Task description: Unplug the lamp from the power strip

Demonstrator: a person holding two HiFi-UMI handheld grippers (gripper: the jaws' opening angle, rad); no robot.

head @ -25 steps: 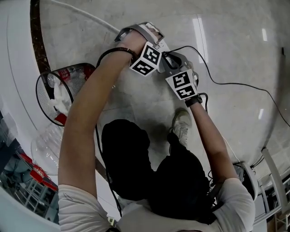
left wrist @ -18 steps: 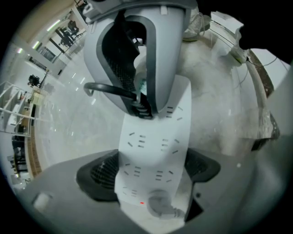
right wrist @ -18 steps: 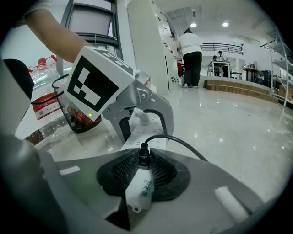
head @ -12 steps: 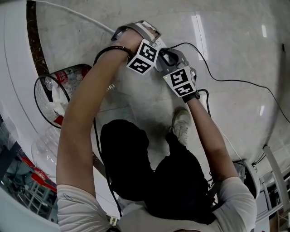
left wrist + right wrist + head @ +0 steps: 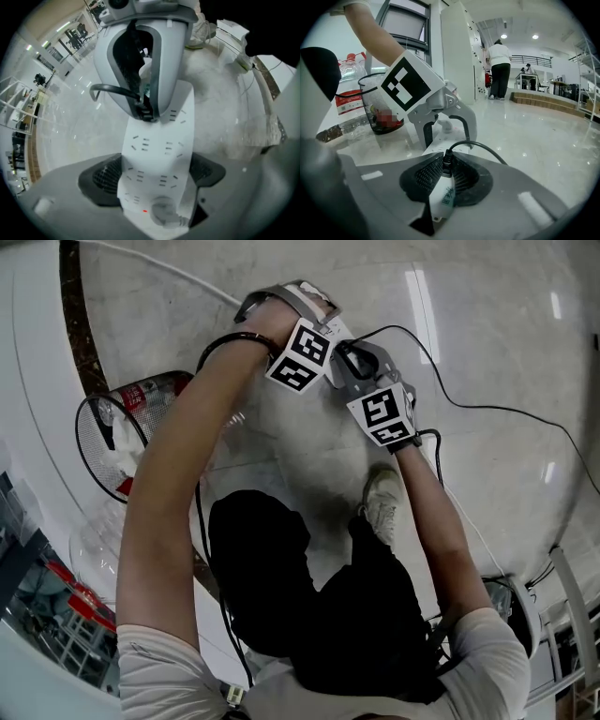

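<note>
A white power strip (image 5: 159, 154) lies on the pale marble floor, and my left gripper (image 5: 157, 185) is shut across its near end, by the round switch. My right gripper (image 5: 447, 176) has the lamp's white plug (image 5: 443, 197) between its ribbed pads, and its jaws are closing on it. The black lamp cord (image 5: 480, 146) leaves the plug's far end. In the left gripper view the right gripper's (image 5: 145, 110) tips reach down to the strip; whether the prongs sit in a socket is hidden. In the head view both marker cubes (image 5: 302, 354) (image 5: 382, 415) sit close together over the strip (image 5: 339, 331).
A black wire wastebasket (image 5: 117, 442) with rubbish stands to the left, with a clear plastic bottle (image 5: 347, 93) beside it. The lamp cord (image 5: 487, 409) trails right across the floor. The person's shoe (image 5: 382, 502) is just below the grippers. Other people (image 5: 500, 70) stand far off.
Both grippers stay over the strip. The right gripper's cube has drifted slightly right. No change in either grip shows.
</note>
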